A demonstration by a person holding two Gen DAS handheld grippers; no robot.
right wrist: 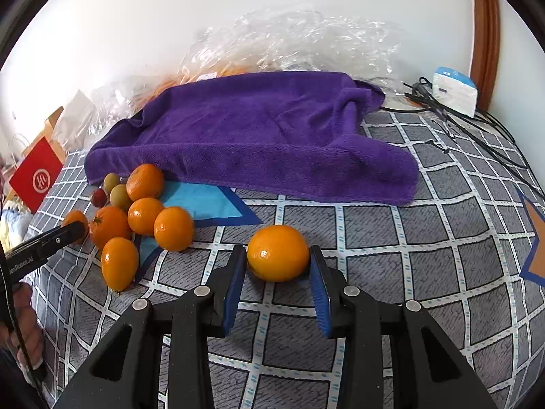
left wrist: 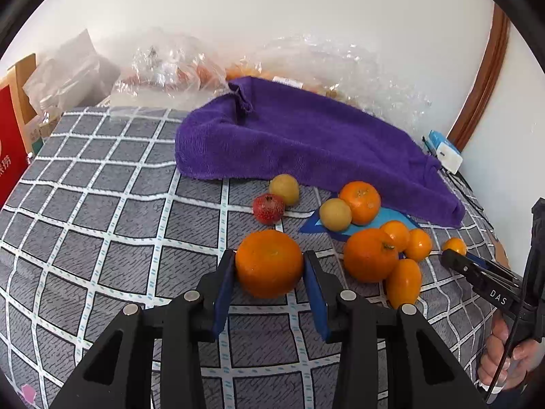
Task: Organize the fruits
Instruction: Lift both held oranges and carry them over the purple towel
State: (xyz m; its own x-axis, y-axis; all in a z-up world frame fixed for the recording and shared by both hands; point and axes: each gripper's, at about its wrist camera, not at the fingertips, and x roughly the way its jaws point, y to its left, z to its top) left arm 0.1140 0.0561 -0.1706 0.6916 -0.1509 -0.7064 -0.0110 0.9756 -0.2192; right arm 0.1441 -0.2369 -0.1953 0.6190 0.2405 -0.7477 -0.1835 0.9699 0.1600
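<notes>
My left gripper (left wrist: 269, 266) is shut on a large orange (left wrist: 269, 262), both blue pads against its sides, low over the checked cloth (left wrist: 102, 204). My right gripper (right wrist: 277, 259) is shut on a small orange fruit (right wrist: 278, 253) that rests on the cloth; this fruit also shows in the left wrist view (left wrist: 454, 246). Between them lies a cluster of several oranges (right wrist: 144, 216), two yellow-green fruits (left wrist: 335, 214) and a small red fruit (left wrist: 268, 208). A long orange fruit (left wrist: 403, 283) lies at the cluster's near edge.
A purple towel (left wrist: 306, 143) lies behind the fruit, over a raised shape. Clear plastic bags (right wrist: 306, 41) with more fruit sit against the wall. A white and blue box (right wrist: 453, 90) with black cables is at the right. A red box (right wrist: 35, 173) stands at the left.
</notes>
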